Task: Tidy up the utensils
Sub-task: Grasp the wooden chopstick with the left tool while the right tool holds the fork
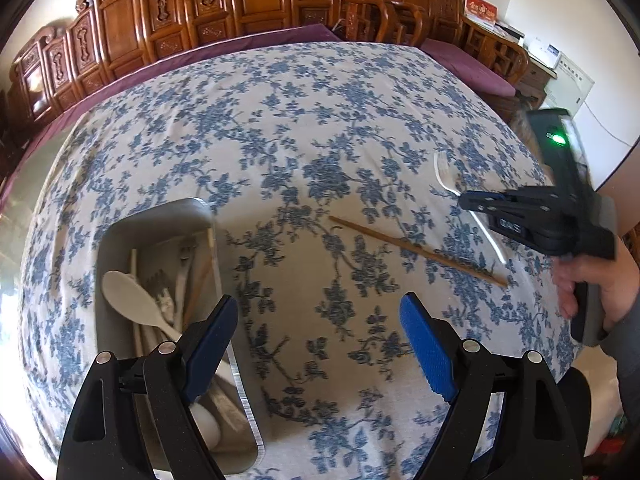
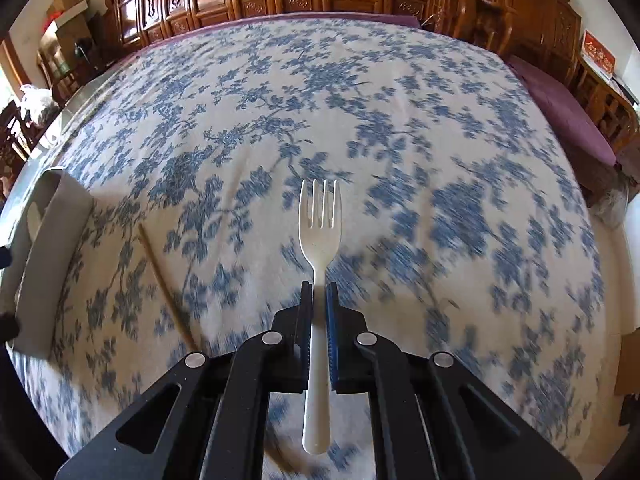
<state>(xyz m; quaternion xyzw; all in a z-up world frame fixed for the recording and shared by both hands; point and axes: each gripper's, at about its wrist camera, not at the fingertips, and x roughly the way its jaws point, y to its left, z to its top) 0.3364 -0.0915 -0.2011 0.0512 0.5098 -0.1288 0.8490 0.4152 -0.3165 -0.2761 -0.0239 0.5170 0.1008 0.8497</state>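
A white plastic fork is clamped by its handle between the blue pads of the right gripper, whose jaws are closed tight on it; the tines are pointed toward twelve o'clock and the handle end is seen sticking out behind the pads toward six. The fork is held above the blue-flowered tablecloth, which is blurred beneath it. In the left wrist view the same gripper is seen at three o'clock, gripped by the person's right hand.

The left gripper is held wide open with nothing between its pads. A metal tray is found at seven to eight o'clock of that view, partly under the left pad, and a pale spoon, forks and chopsticks are seen inside it. A single wooden chopstick is left lying on the cloth between the tray and the right gripper, slanted from about one o'clock down toward four.
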